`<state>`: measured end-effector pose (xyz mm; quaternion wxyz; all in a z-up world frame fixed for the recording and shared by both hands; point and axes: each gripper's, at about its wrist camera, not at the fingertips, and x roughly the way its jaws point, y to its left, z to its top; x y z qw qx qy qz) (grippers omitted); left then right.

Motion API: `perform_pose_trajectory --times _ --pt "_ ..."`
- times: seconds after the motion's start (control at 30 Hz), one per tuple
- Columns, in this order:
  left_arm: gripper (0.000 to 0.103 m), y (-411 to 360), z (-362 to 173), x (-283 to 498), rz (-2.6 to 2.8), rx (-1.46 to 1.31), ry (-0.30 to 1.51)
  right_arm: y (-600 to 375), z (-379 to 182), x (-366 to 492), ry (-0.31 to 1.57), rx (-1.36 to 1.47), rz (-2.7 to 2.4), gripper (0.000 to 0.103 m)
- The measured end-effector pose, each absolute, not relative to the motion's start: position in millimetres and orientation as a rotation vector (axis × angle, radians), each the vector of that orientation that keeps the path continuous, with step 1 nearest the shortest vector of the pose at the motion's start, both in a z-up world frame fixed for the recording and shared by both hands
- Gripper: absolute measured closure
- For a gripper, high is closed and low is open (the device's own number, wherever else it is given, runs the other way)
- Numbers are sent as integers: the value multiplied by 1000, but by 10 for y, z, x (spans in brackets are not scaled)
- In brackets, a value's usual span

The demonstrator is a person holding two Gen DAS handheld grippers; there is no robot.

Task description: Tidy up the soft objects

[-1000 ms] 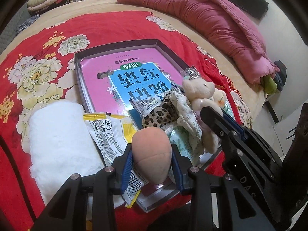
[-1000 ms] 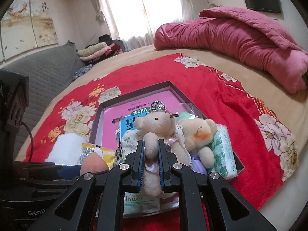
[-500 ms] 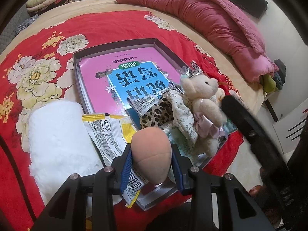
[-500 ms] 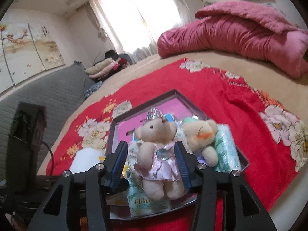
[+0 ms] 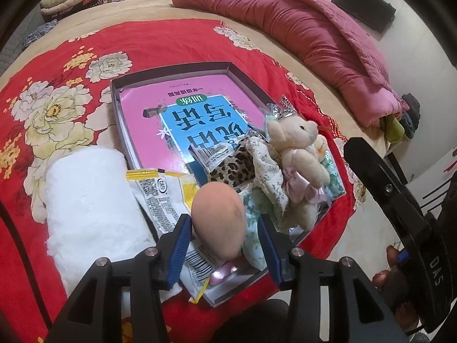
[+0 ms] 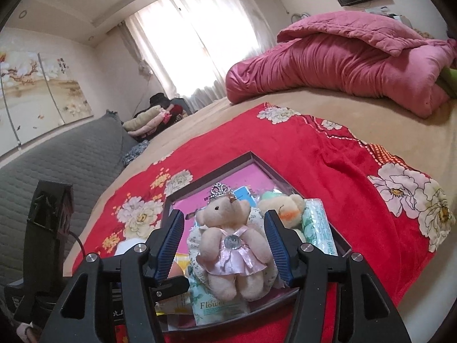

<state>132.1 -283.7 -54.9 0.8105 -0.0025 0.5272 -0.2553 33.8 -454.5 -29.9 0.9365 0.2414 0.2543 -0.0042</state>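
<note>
A dark shallow box (image 5: 171,70) lies on the red floral bedspread with a pink and blue book (image 5: 197,114) in it. A beige teddy bear with a tiara and pink dress (image 6: 232,240) (image 5: 297,154) sits on a pile of soft things in the box, beside a second cream bear (image 6: 287,210) and a tissue pack (image 6: 317,225). My right gripper (image 6: 224,245) is open, its jaws on either side of the bear without touching it. My left gripper (image 5: 224,244) is open around a peach egg-shaped sponge (image 5: 218,220), with a gap on the right side.
A white rolled towel (image 5: 91,205) lies left of the box, next to a yellow and white snack bag (image 5: 162,191). A leopard-print cloth (image 5: 232,171) and floral cloth (image 5: 265,165) lie under the bear. A pink duvet (image 5: 314,34) is heaped at the far end. The bed edge is near on the right.
My right gripper has opened, let go of the tiara bear and drawn back; the bear now sits in the box. My left gripper's jaws have spread a little around the sponge.
</note>
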Motion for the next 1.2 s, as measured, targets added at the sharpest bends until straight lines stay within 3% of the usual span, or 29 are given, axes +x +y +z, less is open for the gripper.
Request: perform_pose_trajectory --times 0.5,0.6,1.2 --pt "55 -2745 -497 1314 -541 -20 1125 -4506 -250 327 522 483 -8 43" --pt "55 -2710 -448 1282 -526 -8 1111 -4493 -221 301 515 478 -14 34" --pt "54 -2224 -15 771 -452 22 1019 -4065 205 31 606 277 -135 29"
